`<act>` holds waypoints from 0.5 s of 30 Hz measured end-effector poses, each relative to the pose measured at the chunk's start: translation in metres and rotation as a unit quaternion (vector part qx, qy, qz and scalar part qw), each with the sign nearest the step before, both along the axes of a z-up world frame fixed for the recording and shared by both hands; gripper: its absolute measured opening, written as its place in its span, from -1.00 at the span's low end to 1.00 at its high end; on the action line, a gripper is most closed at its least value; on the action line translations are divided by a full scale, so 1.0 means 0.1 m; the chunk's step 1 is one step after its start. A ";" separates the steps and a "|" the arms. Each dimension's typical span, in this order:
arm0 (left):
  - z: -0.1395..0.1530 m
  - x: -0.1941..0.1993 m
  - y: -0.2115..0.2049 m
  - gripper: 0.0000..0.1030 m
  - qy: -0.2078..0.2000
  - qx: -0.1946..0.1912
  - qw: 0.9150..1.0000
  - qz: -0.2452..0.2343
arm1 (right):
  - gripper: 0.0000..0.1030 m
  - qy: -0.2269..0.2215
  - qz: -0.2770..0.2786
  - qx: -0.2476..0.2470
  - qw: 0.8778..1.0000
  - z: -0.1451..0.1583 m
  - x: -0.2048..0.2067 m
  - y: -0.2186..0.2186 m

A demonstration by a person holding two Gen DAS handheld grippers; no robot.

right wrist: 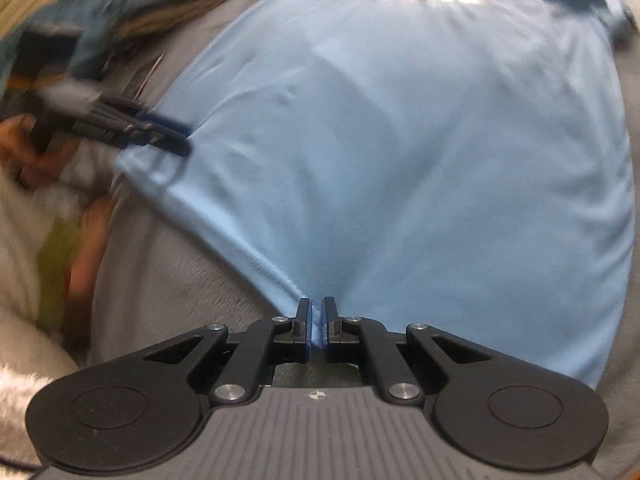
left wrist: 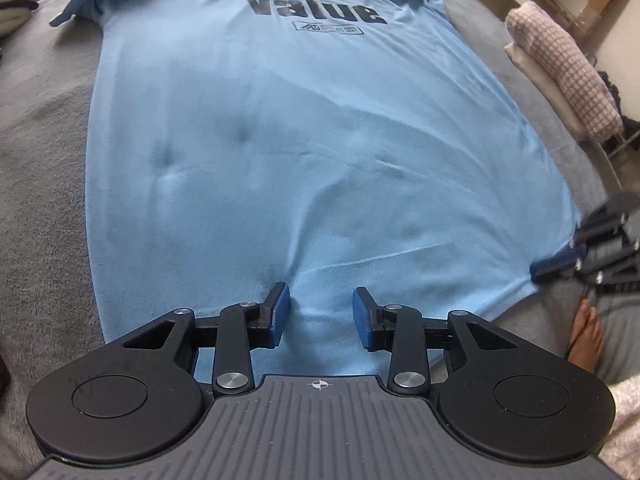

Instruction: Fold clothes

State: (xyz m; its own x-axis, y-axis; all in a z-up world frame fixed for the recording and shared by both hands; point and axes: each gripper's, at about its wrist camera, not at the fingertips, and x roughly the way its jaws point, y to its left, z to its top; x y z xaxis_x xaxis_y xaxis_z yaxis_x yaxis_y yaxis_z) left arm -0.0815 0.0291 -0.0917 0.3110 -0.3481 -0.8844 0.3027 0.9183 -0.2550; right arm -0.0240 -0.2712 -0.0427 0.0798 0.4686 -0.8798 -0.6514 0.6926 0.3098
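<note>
Right gripper [right wrist: 317,320] pinches T-shirt [right wrist: 400,160] hem — left gripper [left wrist: 320,312] agape.

- I'm working over a grey blanket [left wrist: 44,184] with a soft nap that covers the whole surface.
- A light blue T-shirt [left wrist: 288,140] lies spread flat on it, the black word "value" at its far end, the hem nearest me.
- A folded pink-and-white checked cloth [left wrist: 560,68] sits at the blanket's right edge.
- Pale folded fabric [left wrist: 18,4] rests at the far left corner.
</note>
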 end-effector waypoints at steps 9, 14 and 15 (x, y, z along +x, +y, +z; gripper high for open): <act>-0.01 -0.18 0.14 -0.32 0.009 -0.002 1.000 -0.013 | -0.91 -0.062 -0.075 0.041 0.994 -0.05 0.77 0.55; -0.04 -0.20 0.35 -0.32 0.024 -0.014 1.000 0.002 | -0.90 0.005 0.037 0.057 0.998 -0.15 0.24 0.82; -0.04 -0.19 0.38 -0.32 0.028 -0.018 0.999 0.000 | -0.90 0.031 0.066 0.062 0.995 -0.15 0.12 0.87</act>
